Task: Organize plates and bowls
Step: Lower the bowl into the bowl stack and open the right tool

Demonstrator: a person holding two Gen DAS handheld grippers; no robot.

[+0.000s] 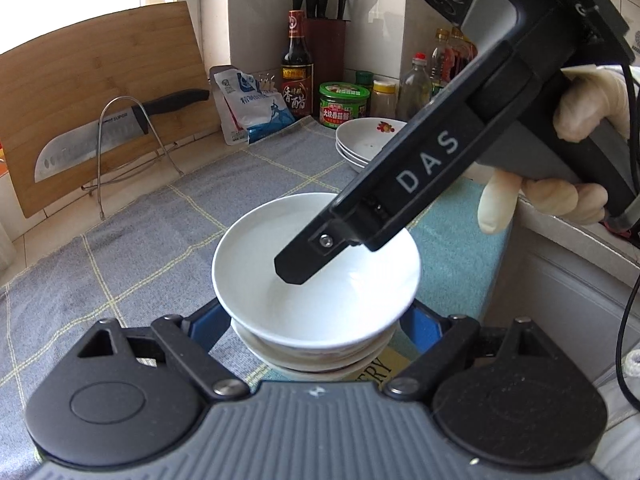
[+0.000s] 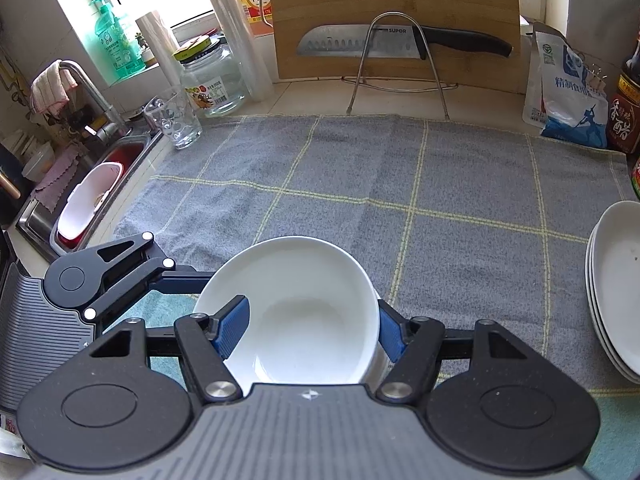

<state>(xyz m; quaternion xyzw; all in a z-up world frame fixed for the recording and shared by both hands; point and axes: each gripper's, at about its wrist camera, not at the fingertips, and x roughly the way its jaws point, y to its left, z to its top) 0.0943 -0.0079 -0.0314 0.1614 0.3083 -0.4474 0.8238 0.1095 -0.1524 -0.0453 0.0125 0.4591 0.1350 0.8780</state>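
A stack of white bowls [image 1: 316, 280] stands on the grey checked cloth [image 1: 140, 260]. My left gripper [image 1: 316, 332] has its blue fingers [image 1: 208, 324] spread on either side of the stack, open around it. My right gripper [image 1: 296, 268] reaches down into the top bowl from the upper right. In the right wrist view the top bowl [image 2: 296, 312] sits between the right gripper's [image 2: 312, 328] blue fingers [image 2: 234, 326], one pad inside the rim and one outside; whether they pinch it is unclear. A stack of white plates [image 1: 364, 140] stands behind on the right, and also shows in the right wrist view [image 2: 616, 288].
A bamboo cutting board [image 1: 92, 92] with a knife [image 1: 104, 128] on a wire rack leans at the back. Sauce bottles [image 1: 296, 68], jars and a salt bag [image 1: 256, 108] line the wall. The sink [image 2: 92, 192], a glass [image 2: 172, 120] and a jar [image 2: 208, 80] are at left.
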